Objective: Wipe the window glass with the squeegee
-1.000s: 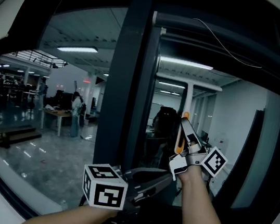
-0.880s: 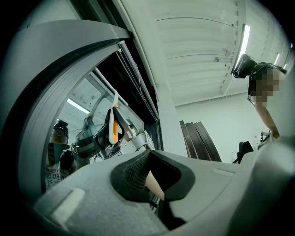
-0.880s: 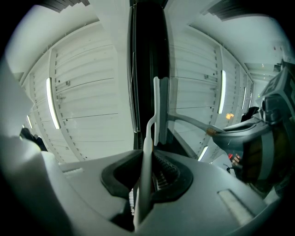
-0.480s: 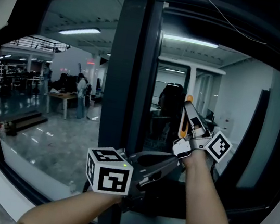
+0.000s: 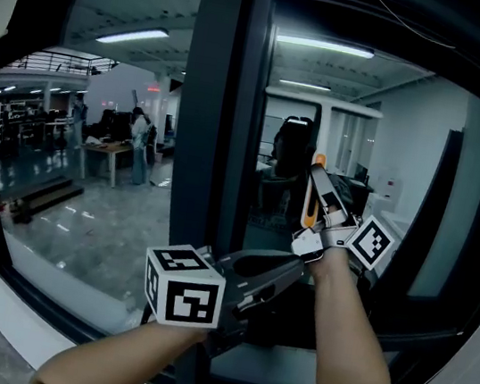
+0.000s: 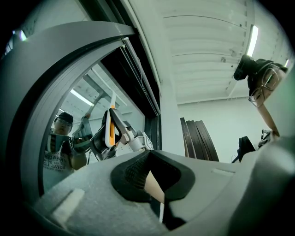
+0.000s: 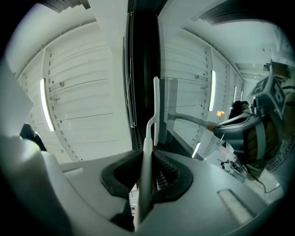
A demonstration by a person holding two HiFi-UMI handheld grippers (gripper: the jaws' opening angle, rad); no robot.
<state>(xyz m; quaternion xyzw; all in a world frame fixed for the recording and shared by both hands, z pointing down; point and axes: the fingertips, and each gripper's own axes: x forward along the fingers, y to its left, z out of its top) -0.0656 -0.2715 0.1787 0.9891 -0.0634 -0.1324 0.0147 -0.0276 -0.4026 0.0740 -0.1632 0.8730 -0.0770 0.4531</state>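
Head view: dim, cold blue-grey cast. Light from ceiling strip lamp (image 5: pixel 325 45) above right gripper (image 5: pixel 315 173) fingers. Second strip (image 5: pixel 131 35) far up-left of them. Both behind window glass (image 5: pixel 84 207). Window frame (image 5: pixel 206 118) left of fingers near black, detail lost. Heavy fisheye bend, dark corners.

Left gripper (image 6: pixel 148 159) view: brighter. Lamp glare (image 6: pixel 252 39) up-right of fingers. Near finger bodies soft.

Right gripper view: even pale light. Left lamp (image 7: pixel 44 103) and right lamp (image 7: pixel 212 90) flank fingers. Faint reflections to right.
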